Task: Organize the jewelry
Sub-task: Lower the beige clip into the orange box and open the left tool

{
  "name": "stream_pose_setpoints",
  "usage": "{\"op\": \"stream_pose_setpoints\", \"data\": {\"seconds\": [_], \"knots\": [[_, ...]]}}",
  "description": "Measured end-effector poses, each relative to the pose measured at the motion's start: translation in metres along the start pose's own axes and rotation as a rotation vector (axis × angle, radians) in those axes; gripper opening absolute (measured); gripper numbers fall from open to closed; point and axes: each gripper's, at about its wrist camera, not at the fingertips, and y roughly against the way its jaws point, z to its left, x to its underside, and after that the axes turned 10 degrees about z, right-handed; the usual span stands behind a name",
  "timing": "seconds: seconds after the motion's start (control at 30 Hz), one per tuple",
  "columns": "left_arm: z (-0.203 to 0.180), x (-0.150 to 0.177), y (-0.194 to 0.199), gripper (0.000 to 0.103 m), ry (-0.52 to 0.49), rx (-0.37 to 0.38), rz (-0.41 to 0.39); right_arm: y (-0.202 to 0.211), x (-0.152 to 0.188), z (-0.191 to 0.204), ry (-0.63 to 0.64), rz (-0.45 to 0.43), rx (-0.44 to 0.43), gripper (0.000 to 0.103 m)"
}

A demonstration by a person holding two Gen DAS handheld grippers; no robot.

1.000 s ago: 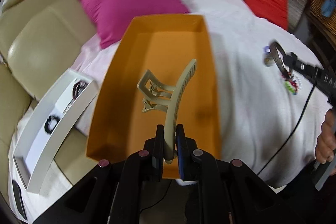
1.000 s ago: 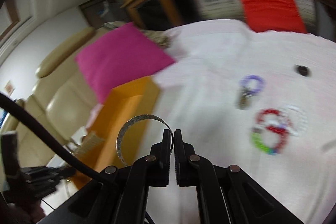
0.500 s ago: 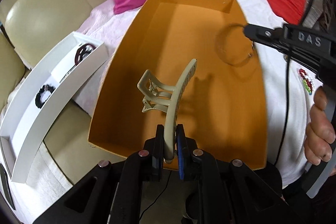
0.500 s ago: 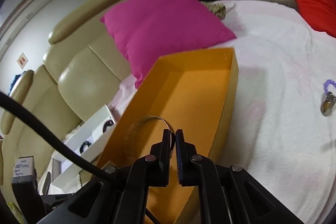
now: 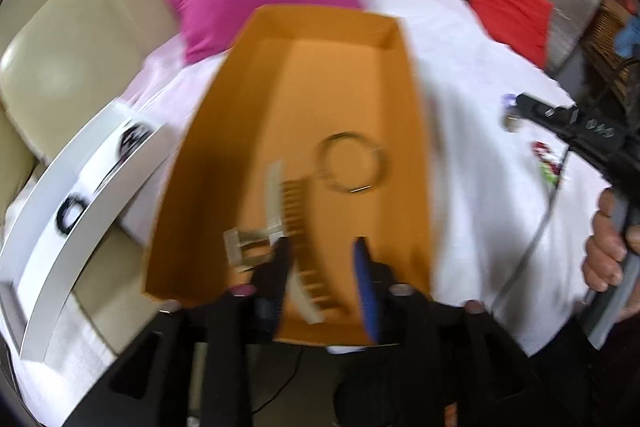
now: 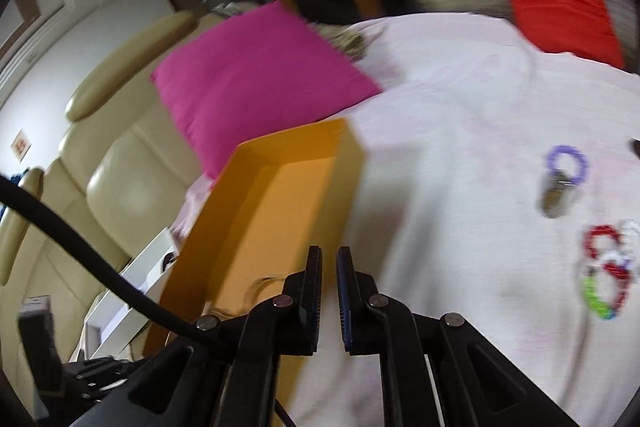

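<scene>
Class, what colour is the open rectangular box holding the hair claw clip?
Orange box; clearest in the left wrist view.

Orange tray [image 5: 224, 131], open-top cardboard, sits on white cloth by the sofa. Inside: beige claw clip [image 5: 288, 223] lying on the floor toward near end, blurred; thin metal bangle [image 5: 352, 163] flat mid-tray, just beyond clip. Still out on cloth, well apart from tray: purple bead bracelet w/ metal charm [image 6: 564, 171]; red/green/white bead bracelets [image 6: 608, 267] bunched together.
</scene>
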Motion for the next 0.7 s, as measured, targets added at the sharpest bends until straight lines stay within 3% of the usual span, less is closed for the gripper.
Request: {"op": "stream_pose_setpoints", "data": {"seconds": [0.03, 0.1, 0.23, 0.37, 0.4, 0.43, 0.53, 0.6, 0.7], "knots": [[-0.015, -0.001, 0.002, 0.052, -0.032, 0.008, -0.012, 0.007, 0.002, -0.011, -0.014, -0.009, 0.018, 0.01], [-0.039, -0.003, 0.0, 0.058, -0.079, 0.013, -0.015, 0.022, 0.006, -0.038, -0.044, -0.023, 0.06, 0.01], [-0.07, -0.014, -0.018, 0.059, -0.142, -0.009, 0.01, 0.055, 0.016, -0.091, -0.14, -0.058, 0.12, 0.01], [-0.084, -0.025, -0.044, 0.059, -0.148, -0.057, 0.07, 0.09, 0.025, -0.147, -0.313, -0.103, 0.114, 0.01], [-0.085, -0.025, -0.048, 0.049, -0.15, -0.065, 0.081, 0.1, 0.027, -0.161, -0.352, -0.116, 0.109, 0.01], [-0.087, -0.025, -0.053, 0.03, -0.157, -0.07, 0.1, 0.11, 0.03, -0.175, -0.388, -0.13, 0.105, 0.01], [-0.086, -0.021, -0.057, 0.014, -0.168, -0.102, 0.11, 0.127, 0.035, -0.206, -0.465, -0.148, 0.098, 0.01], [-0.082, -0.015, -0.06, 0.006, -0.192, -0.127, 0.113, 0.133, 0.039, -0.225, -0.518, -0.141, 0.079, 0.014], [-0.073, -0.006, -0.065, 0.005, -0.2, -0.08, 0.153, 0.134, 0.044, -0.245, -0.565, -0.119, 0.047, 0.017]]}}
